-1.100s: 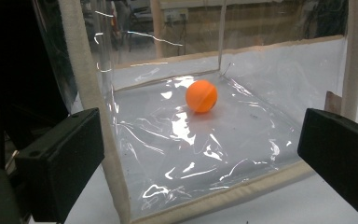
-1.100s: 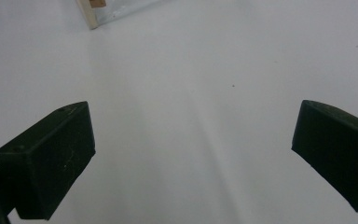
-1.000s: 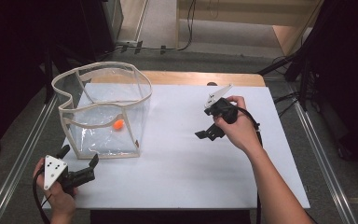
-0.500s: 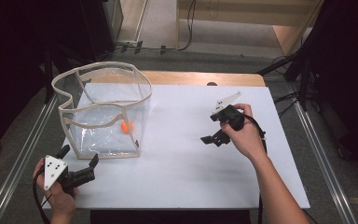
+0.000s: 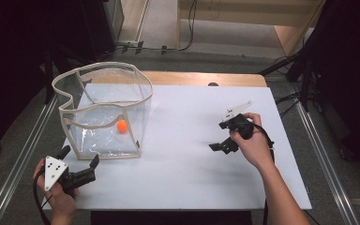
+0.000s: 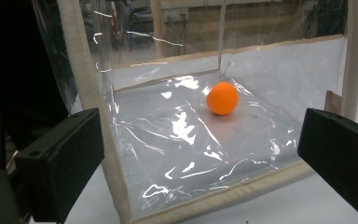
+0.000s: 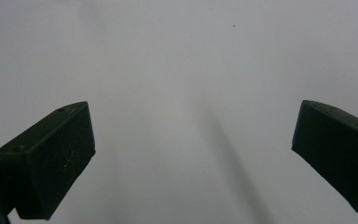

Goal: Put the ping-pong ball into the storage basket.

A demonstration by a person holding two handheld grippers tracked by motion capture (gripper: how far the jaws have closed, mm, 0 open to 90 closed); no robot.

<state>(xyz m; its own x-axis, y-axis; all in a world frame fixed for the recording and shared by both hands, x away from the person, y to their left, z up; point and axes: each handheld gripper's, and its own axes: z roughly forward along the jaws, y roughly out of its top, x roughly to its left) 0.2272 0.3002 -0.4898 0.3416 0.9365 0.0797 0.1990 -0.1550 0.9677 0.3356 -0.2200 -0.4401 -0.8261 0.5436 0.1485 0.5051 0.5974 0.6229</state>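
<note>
The orange ball [image 5: 122,125] is lying inside the clear bag [image 5: 143,101], just ahead of the left gripper [image 5: 80,161]. Both grippers are gaping empty, and the right gripper [image 5: 218,144] is hovering well apart over the white table [image 5: 183,187].

1. The high view sits above the person's edge of the surface [image 5: 183,154], looking forward and down; forearms come in from the bottom, floor and cables beyond the far edge.
2. The left gripper view rides low and close, facing the clear bag [image 6: 177,140] with the orange ball [image 6: 222,98] inside (the same bag [image 5: 104,117] and ball [image 5: 122,125] seen from above, at the left).
3. The right gripper view points down at the bare white surface [image 7: 177,70], very near, its own jaws framing it.
</note>
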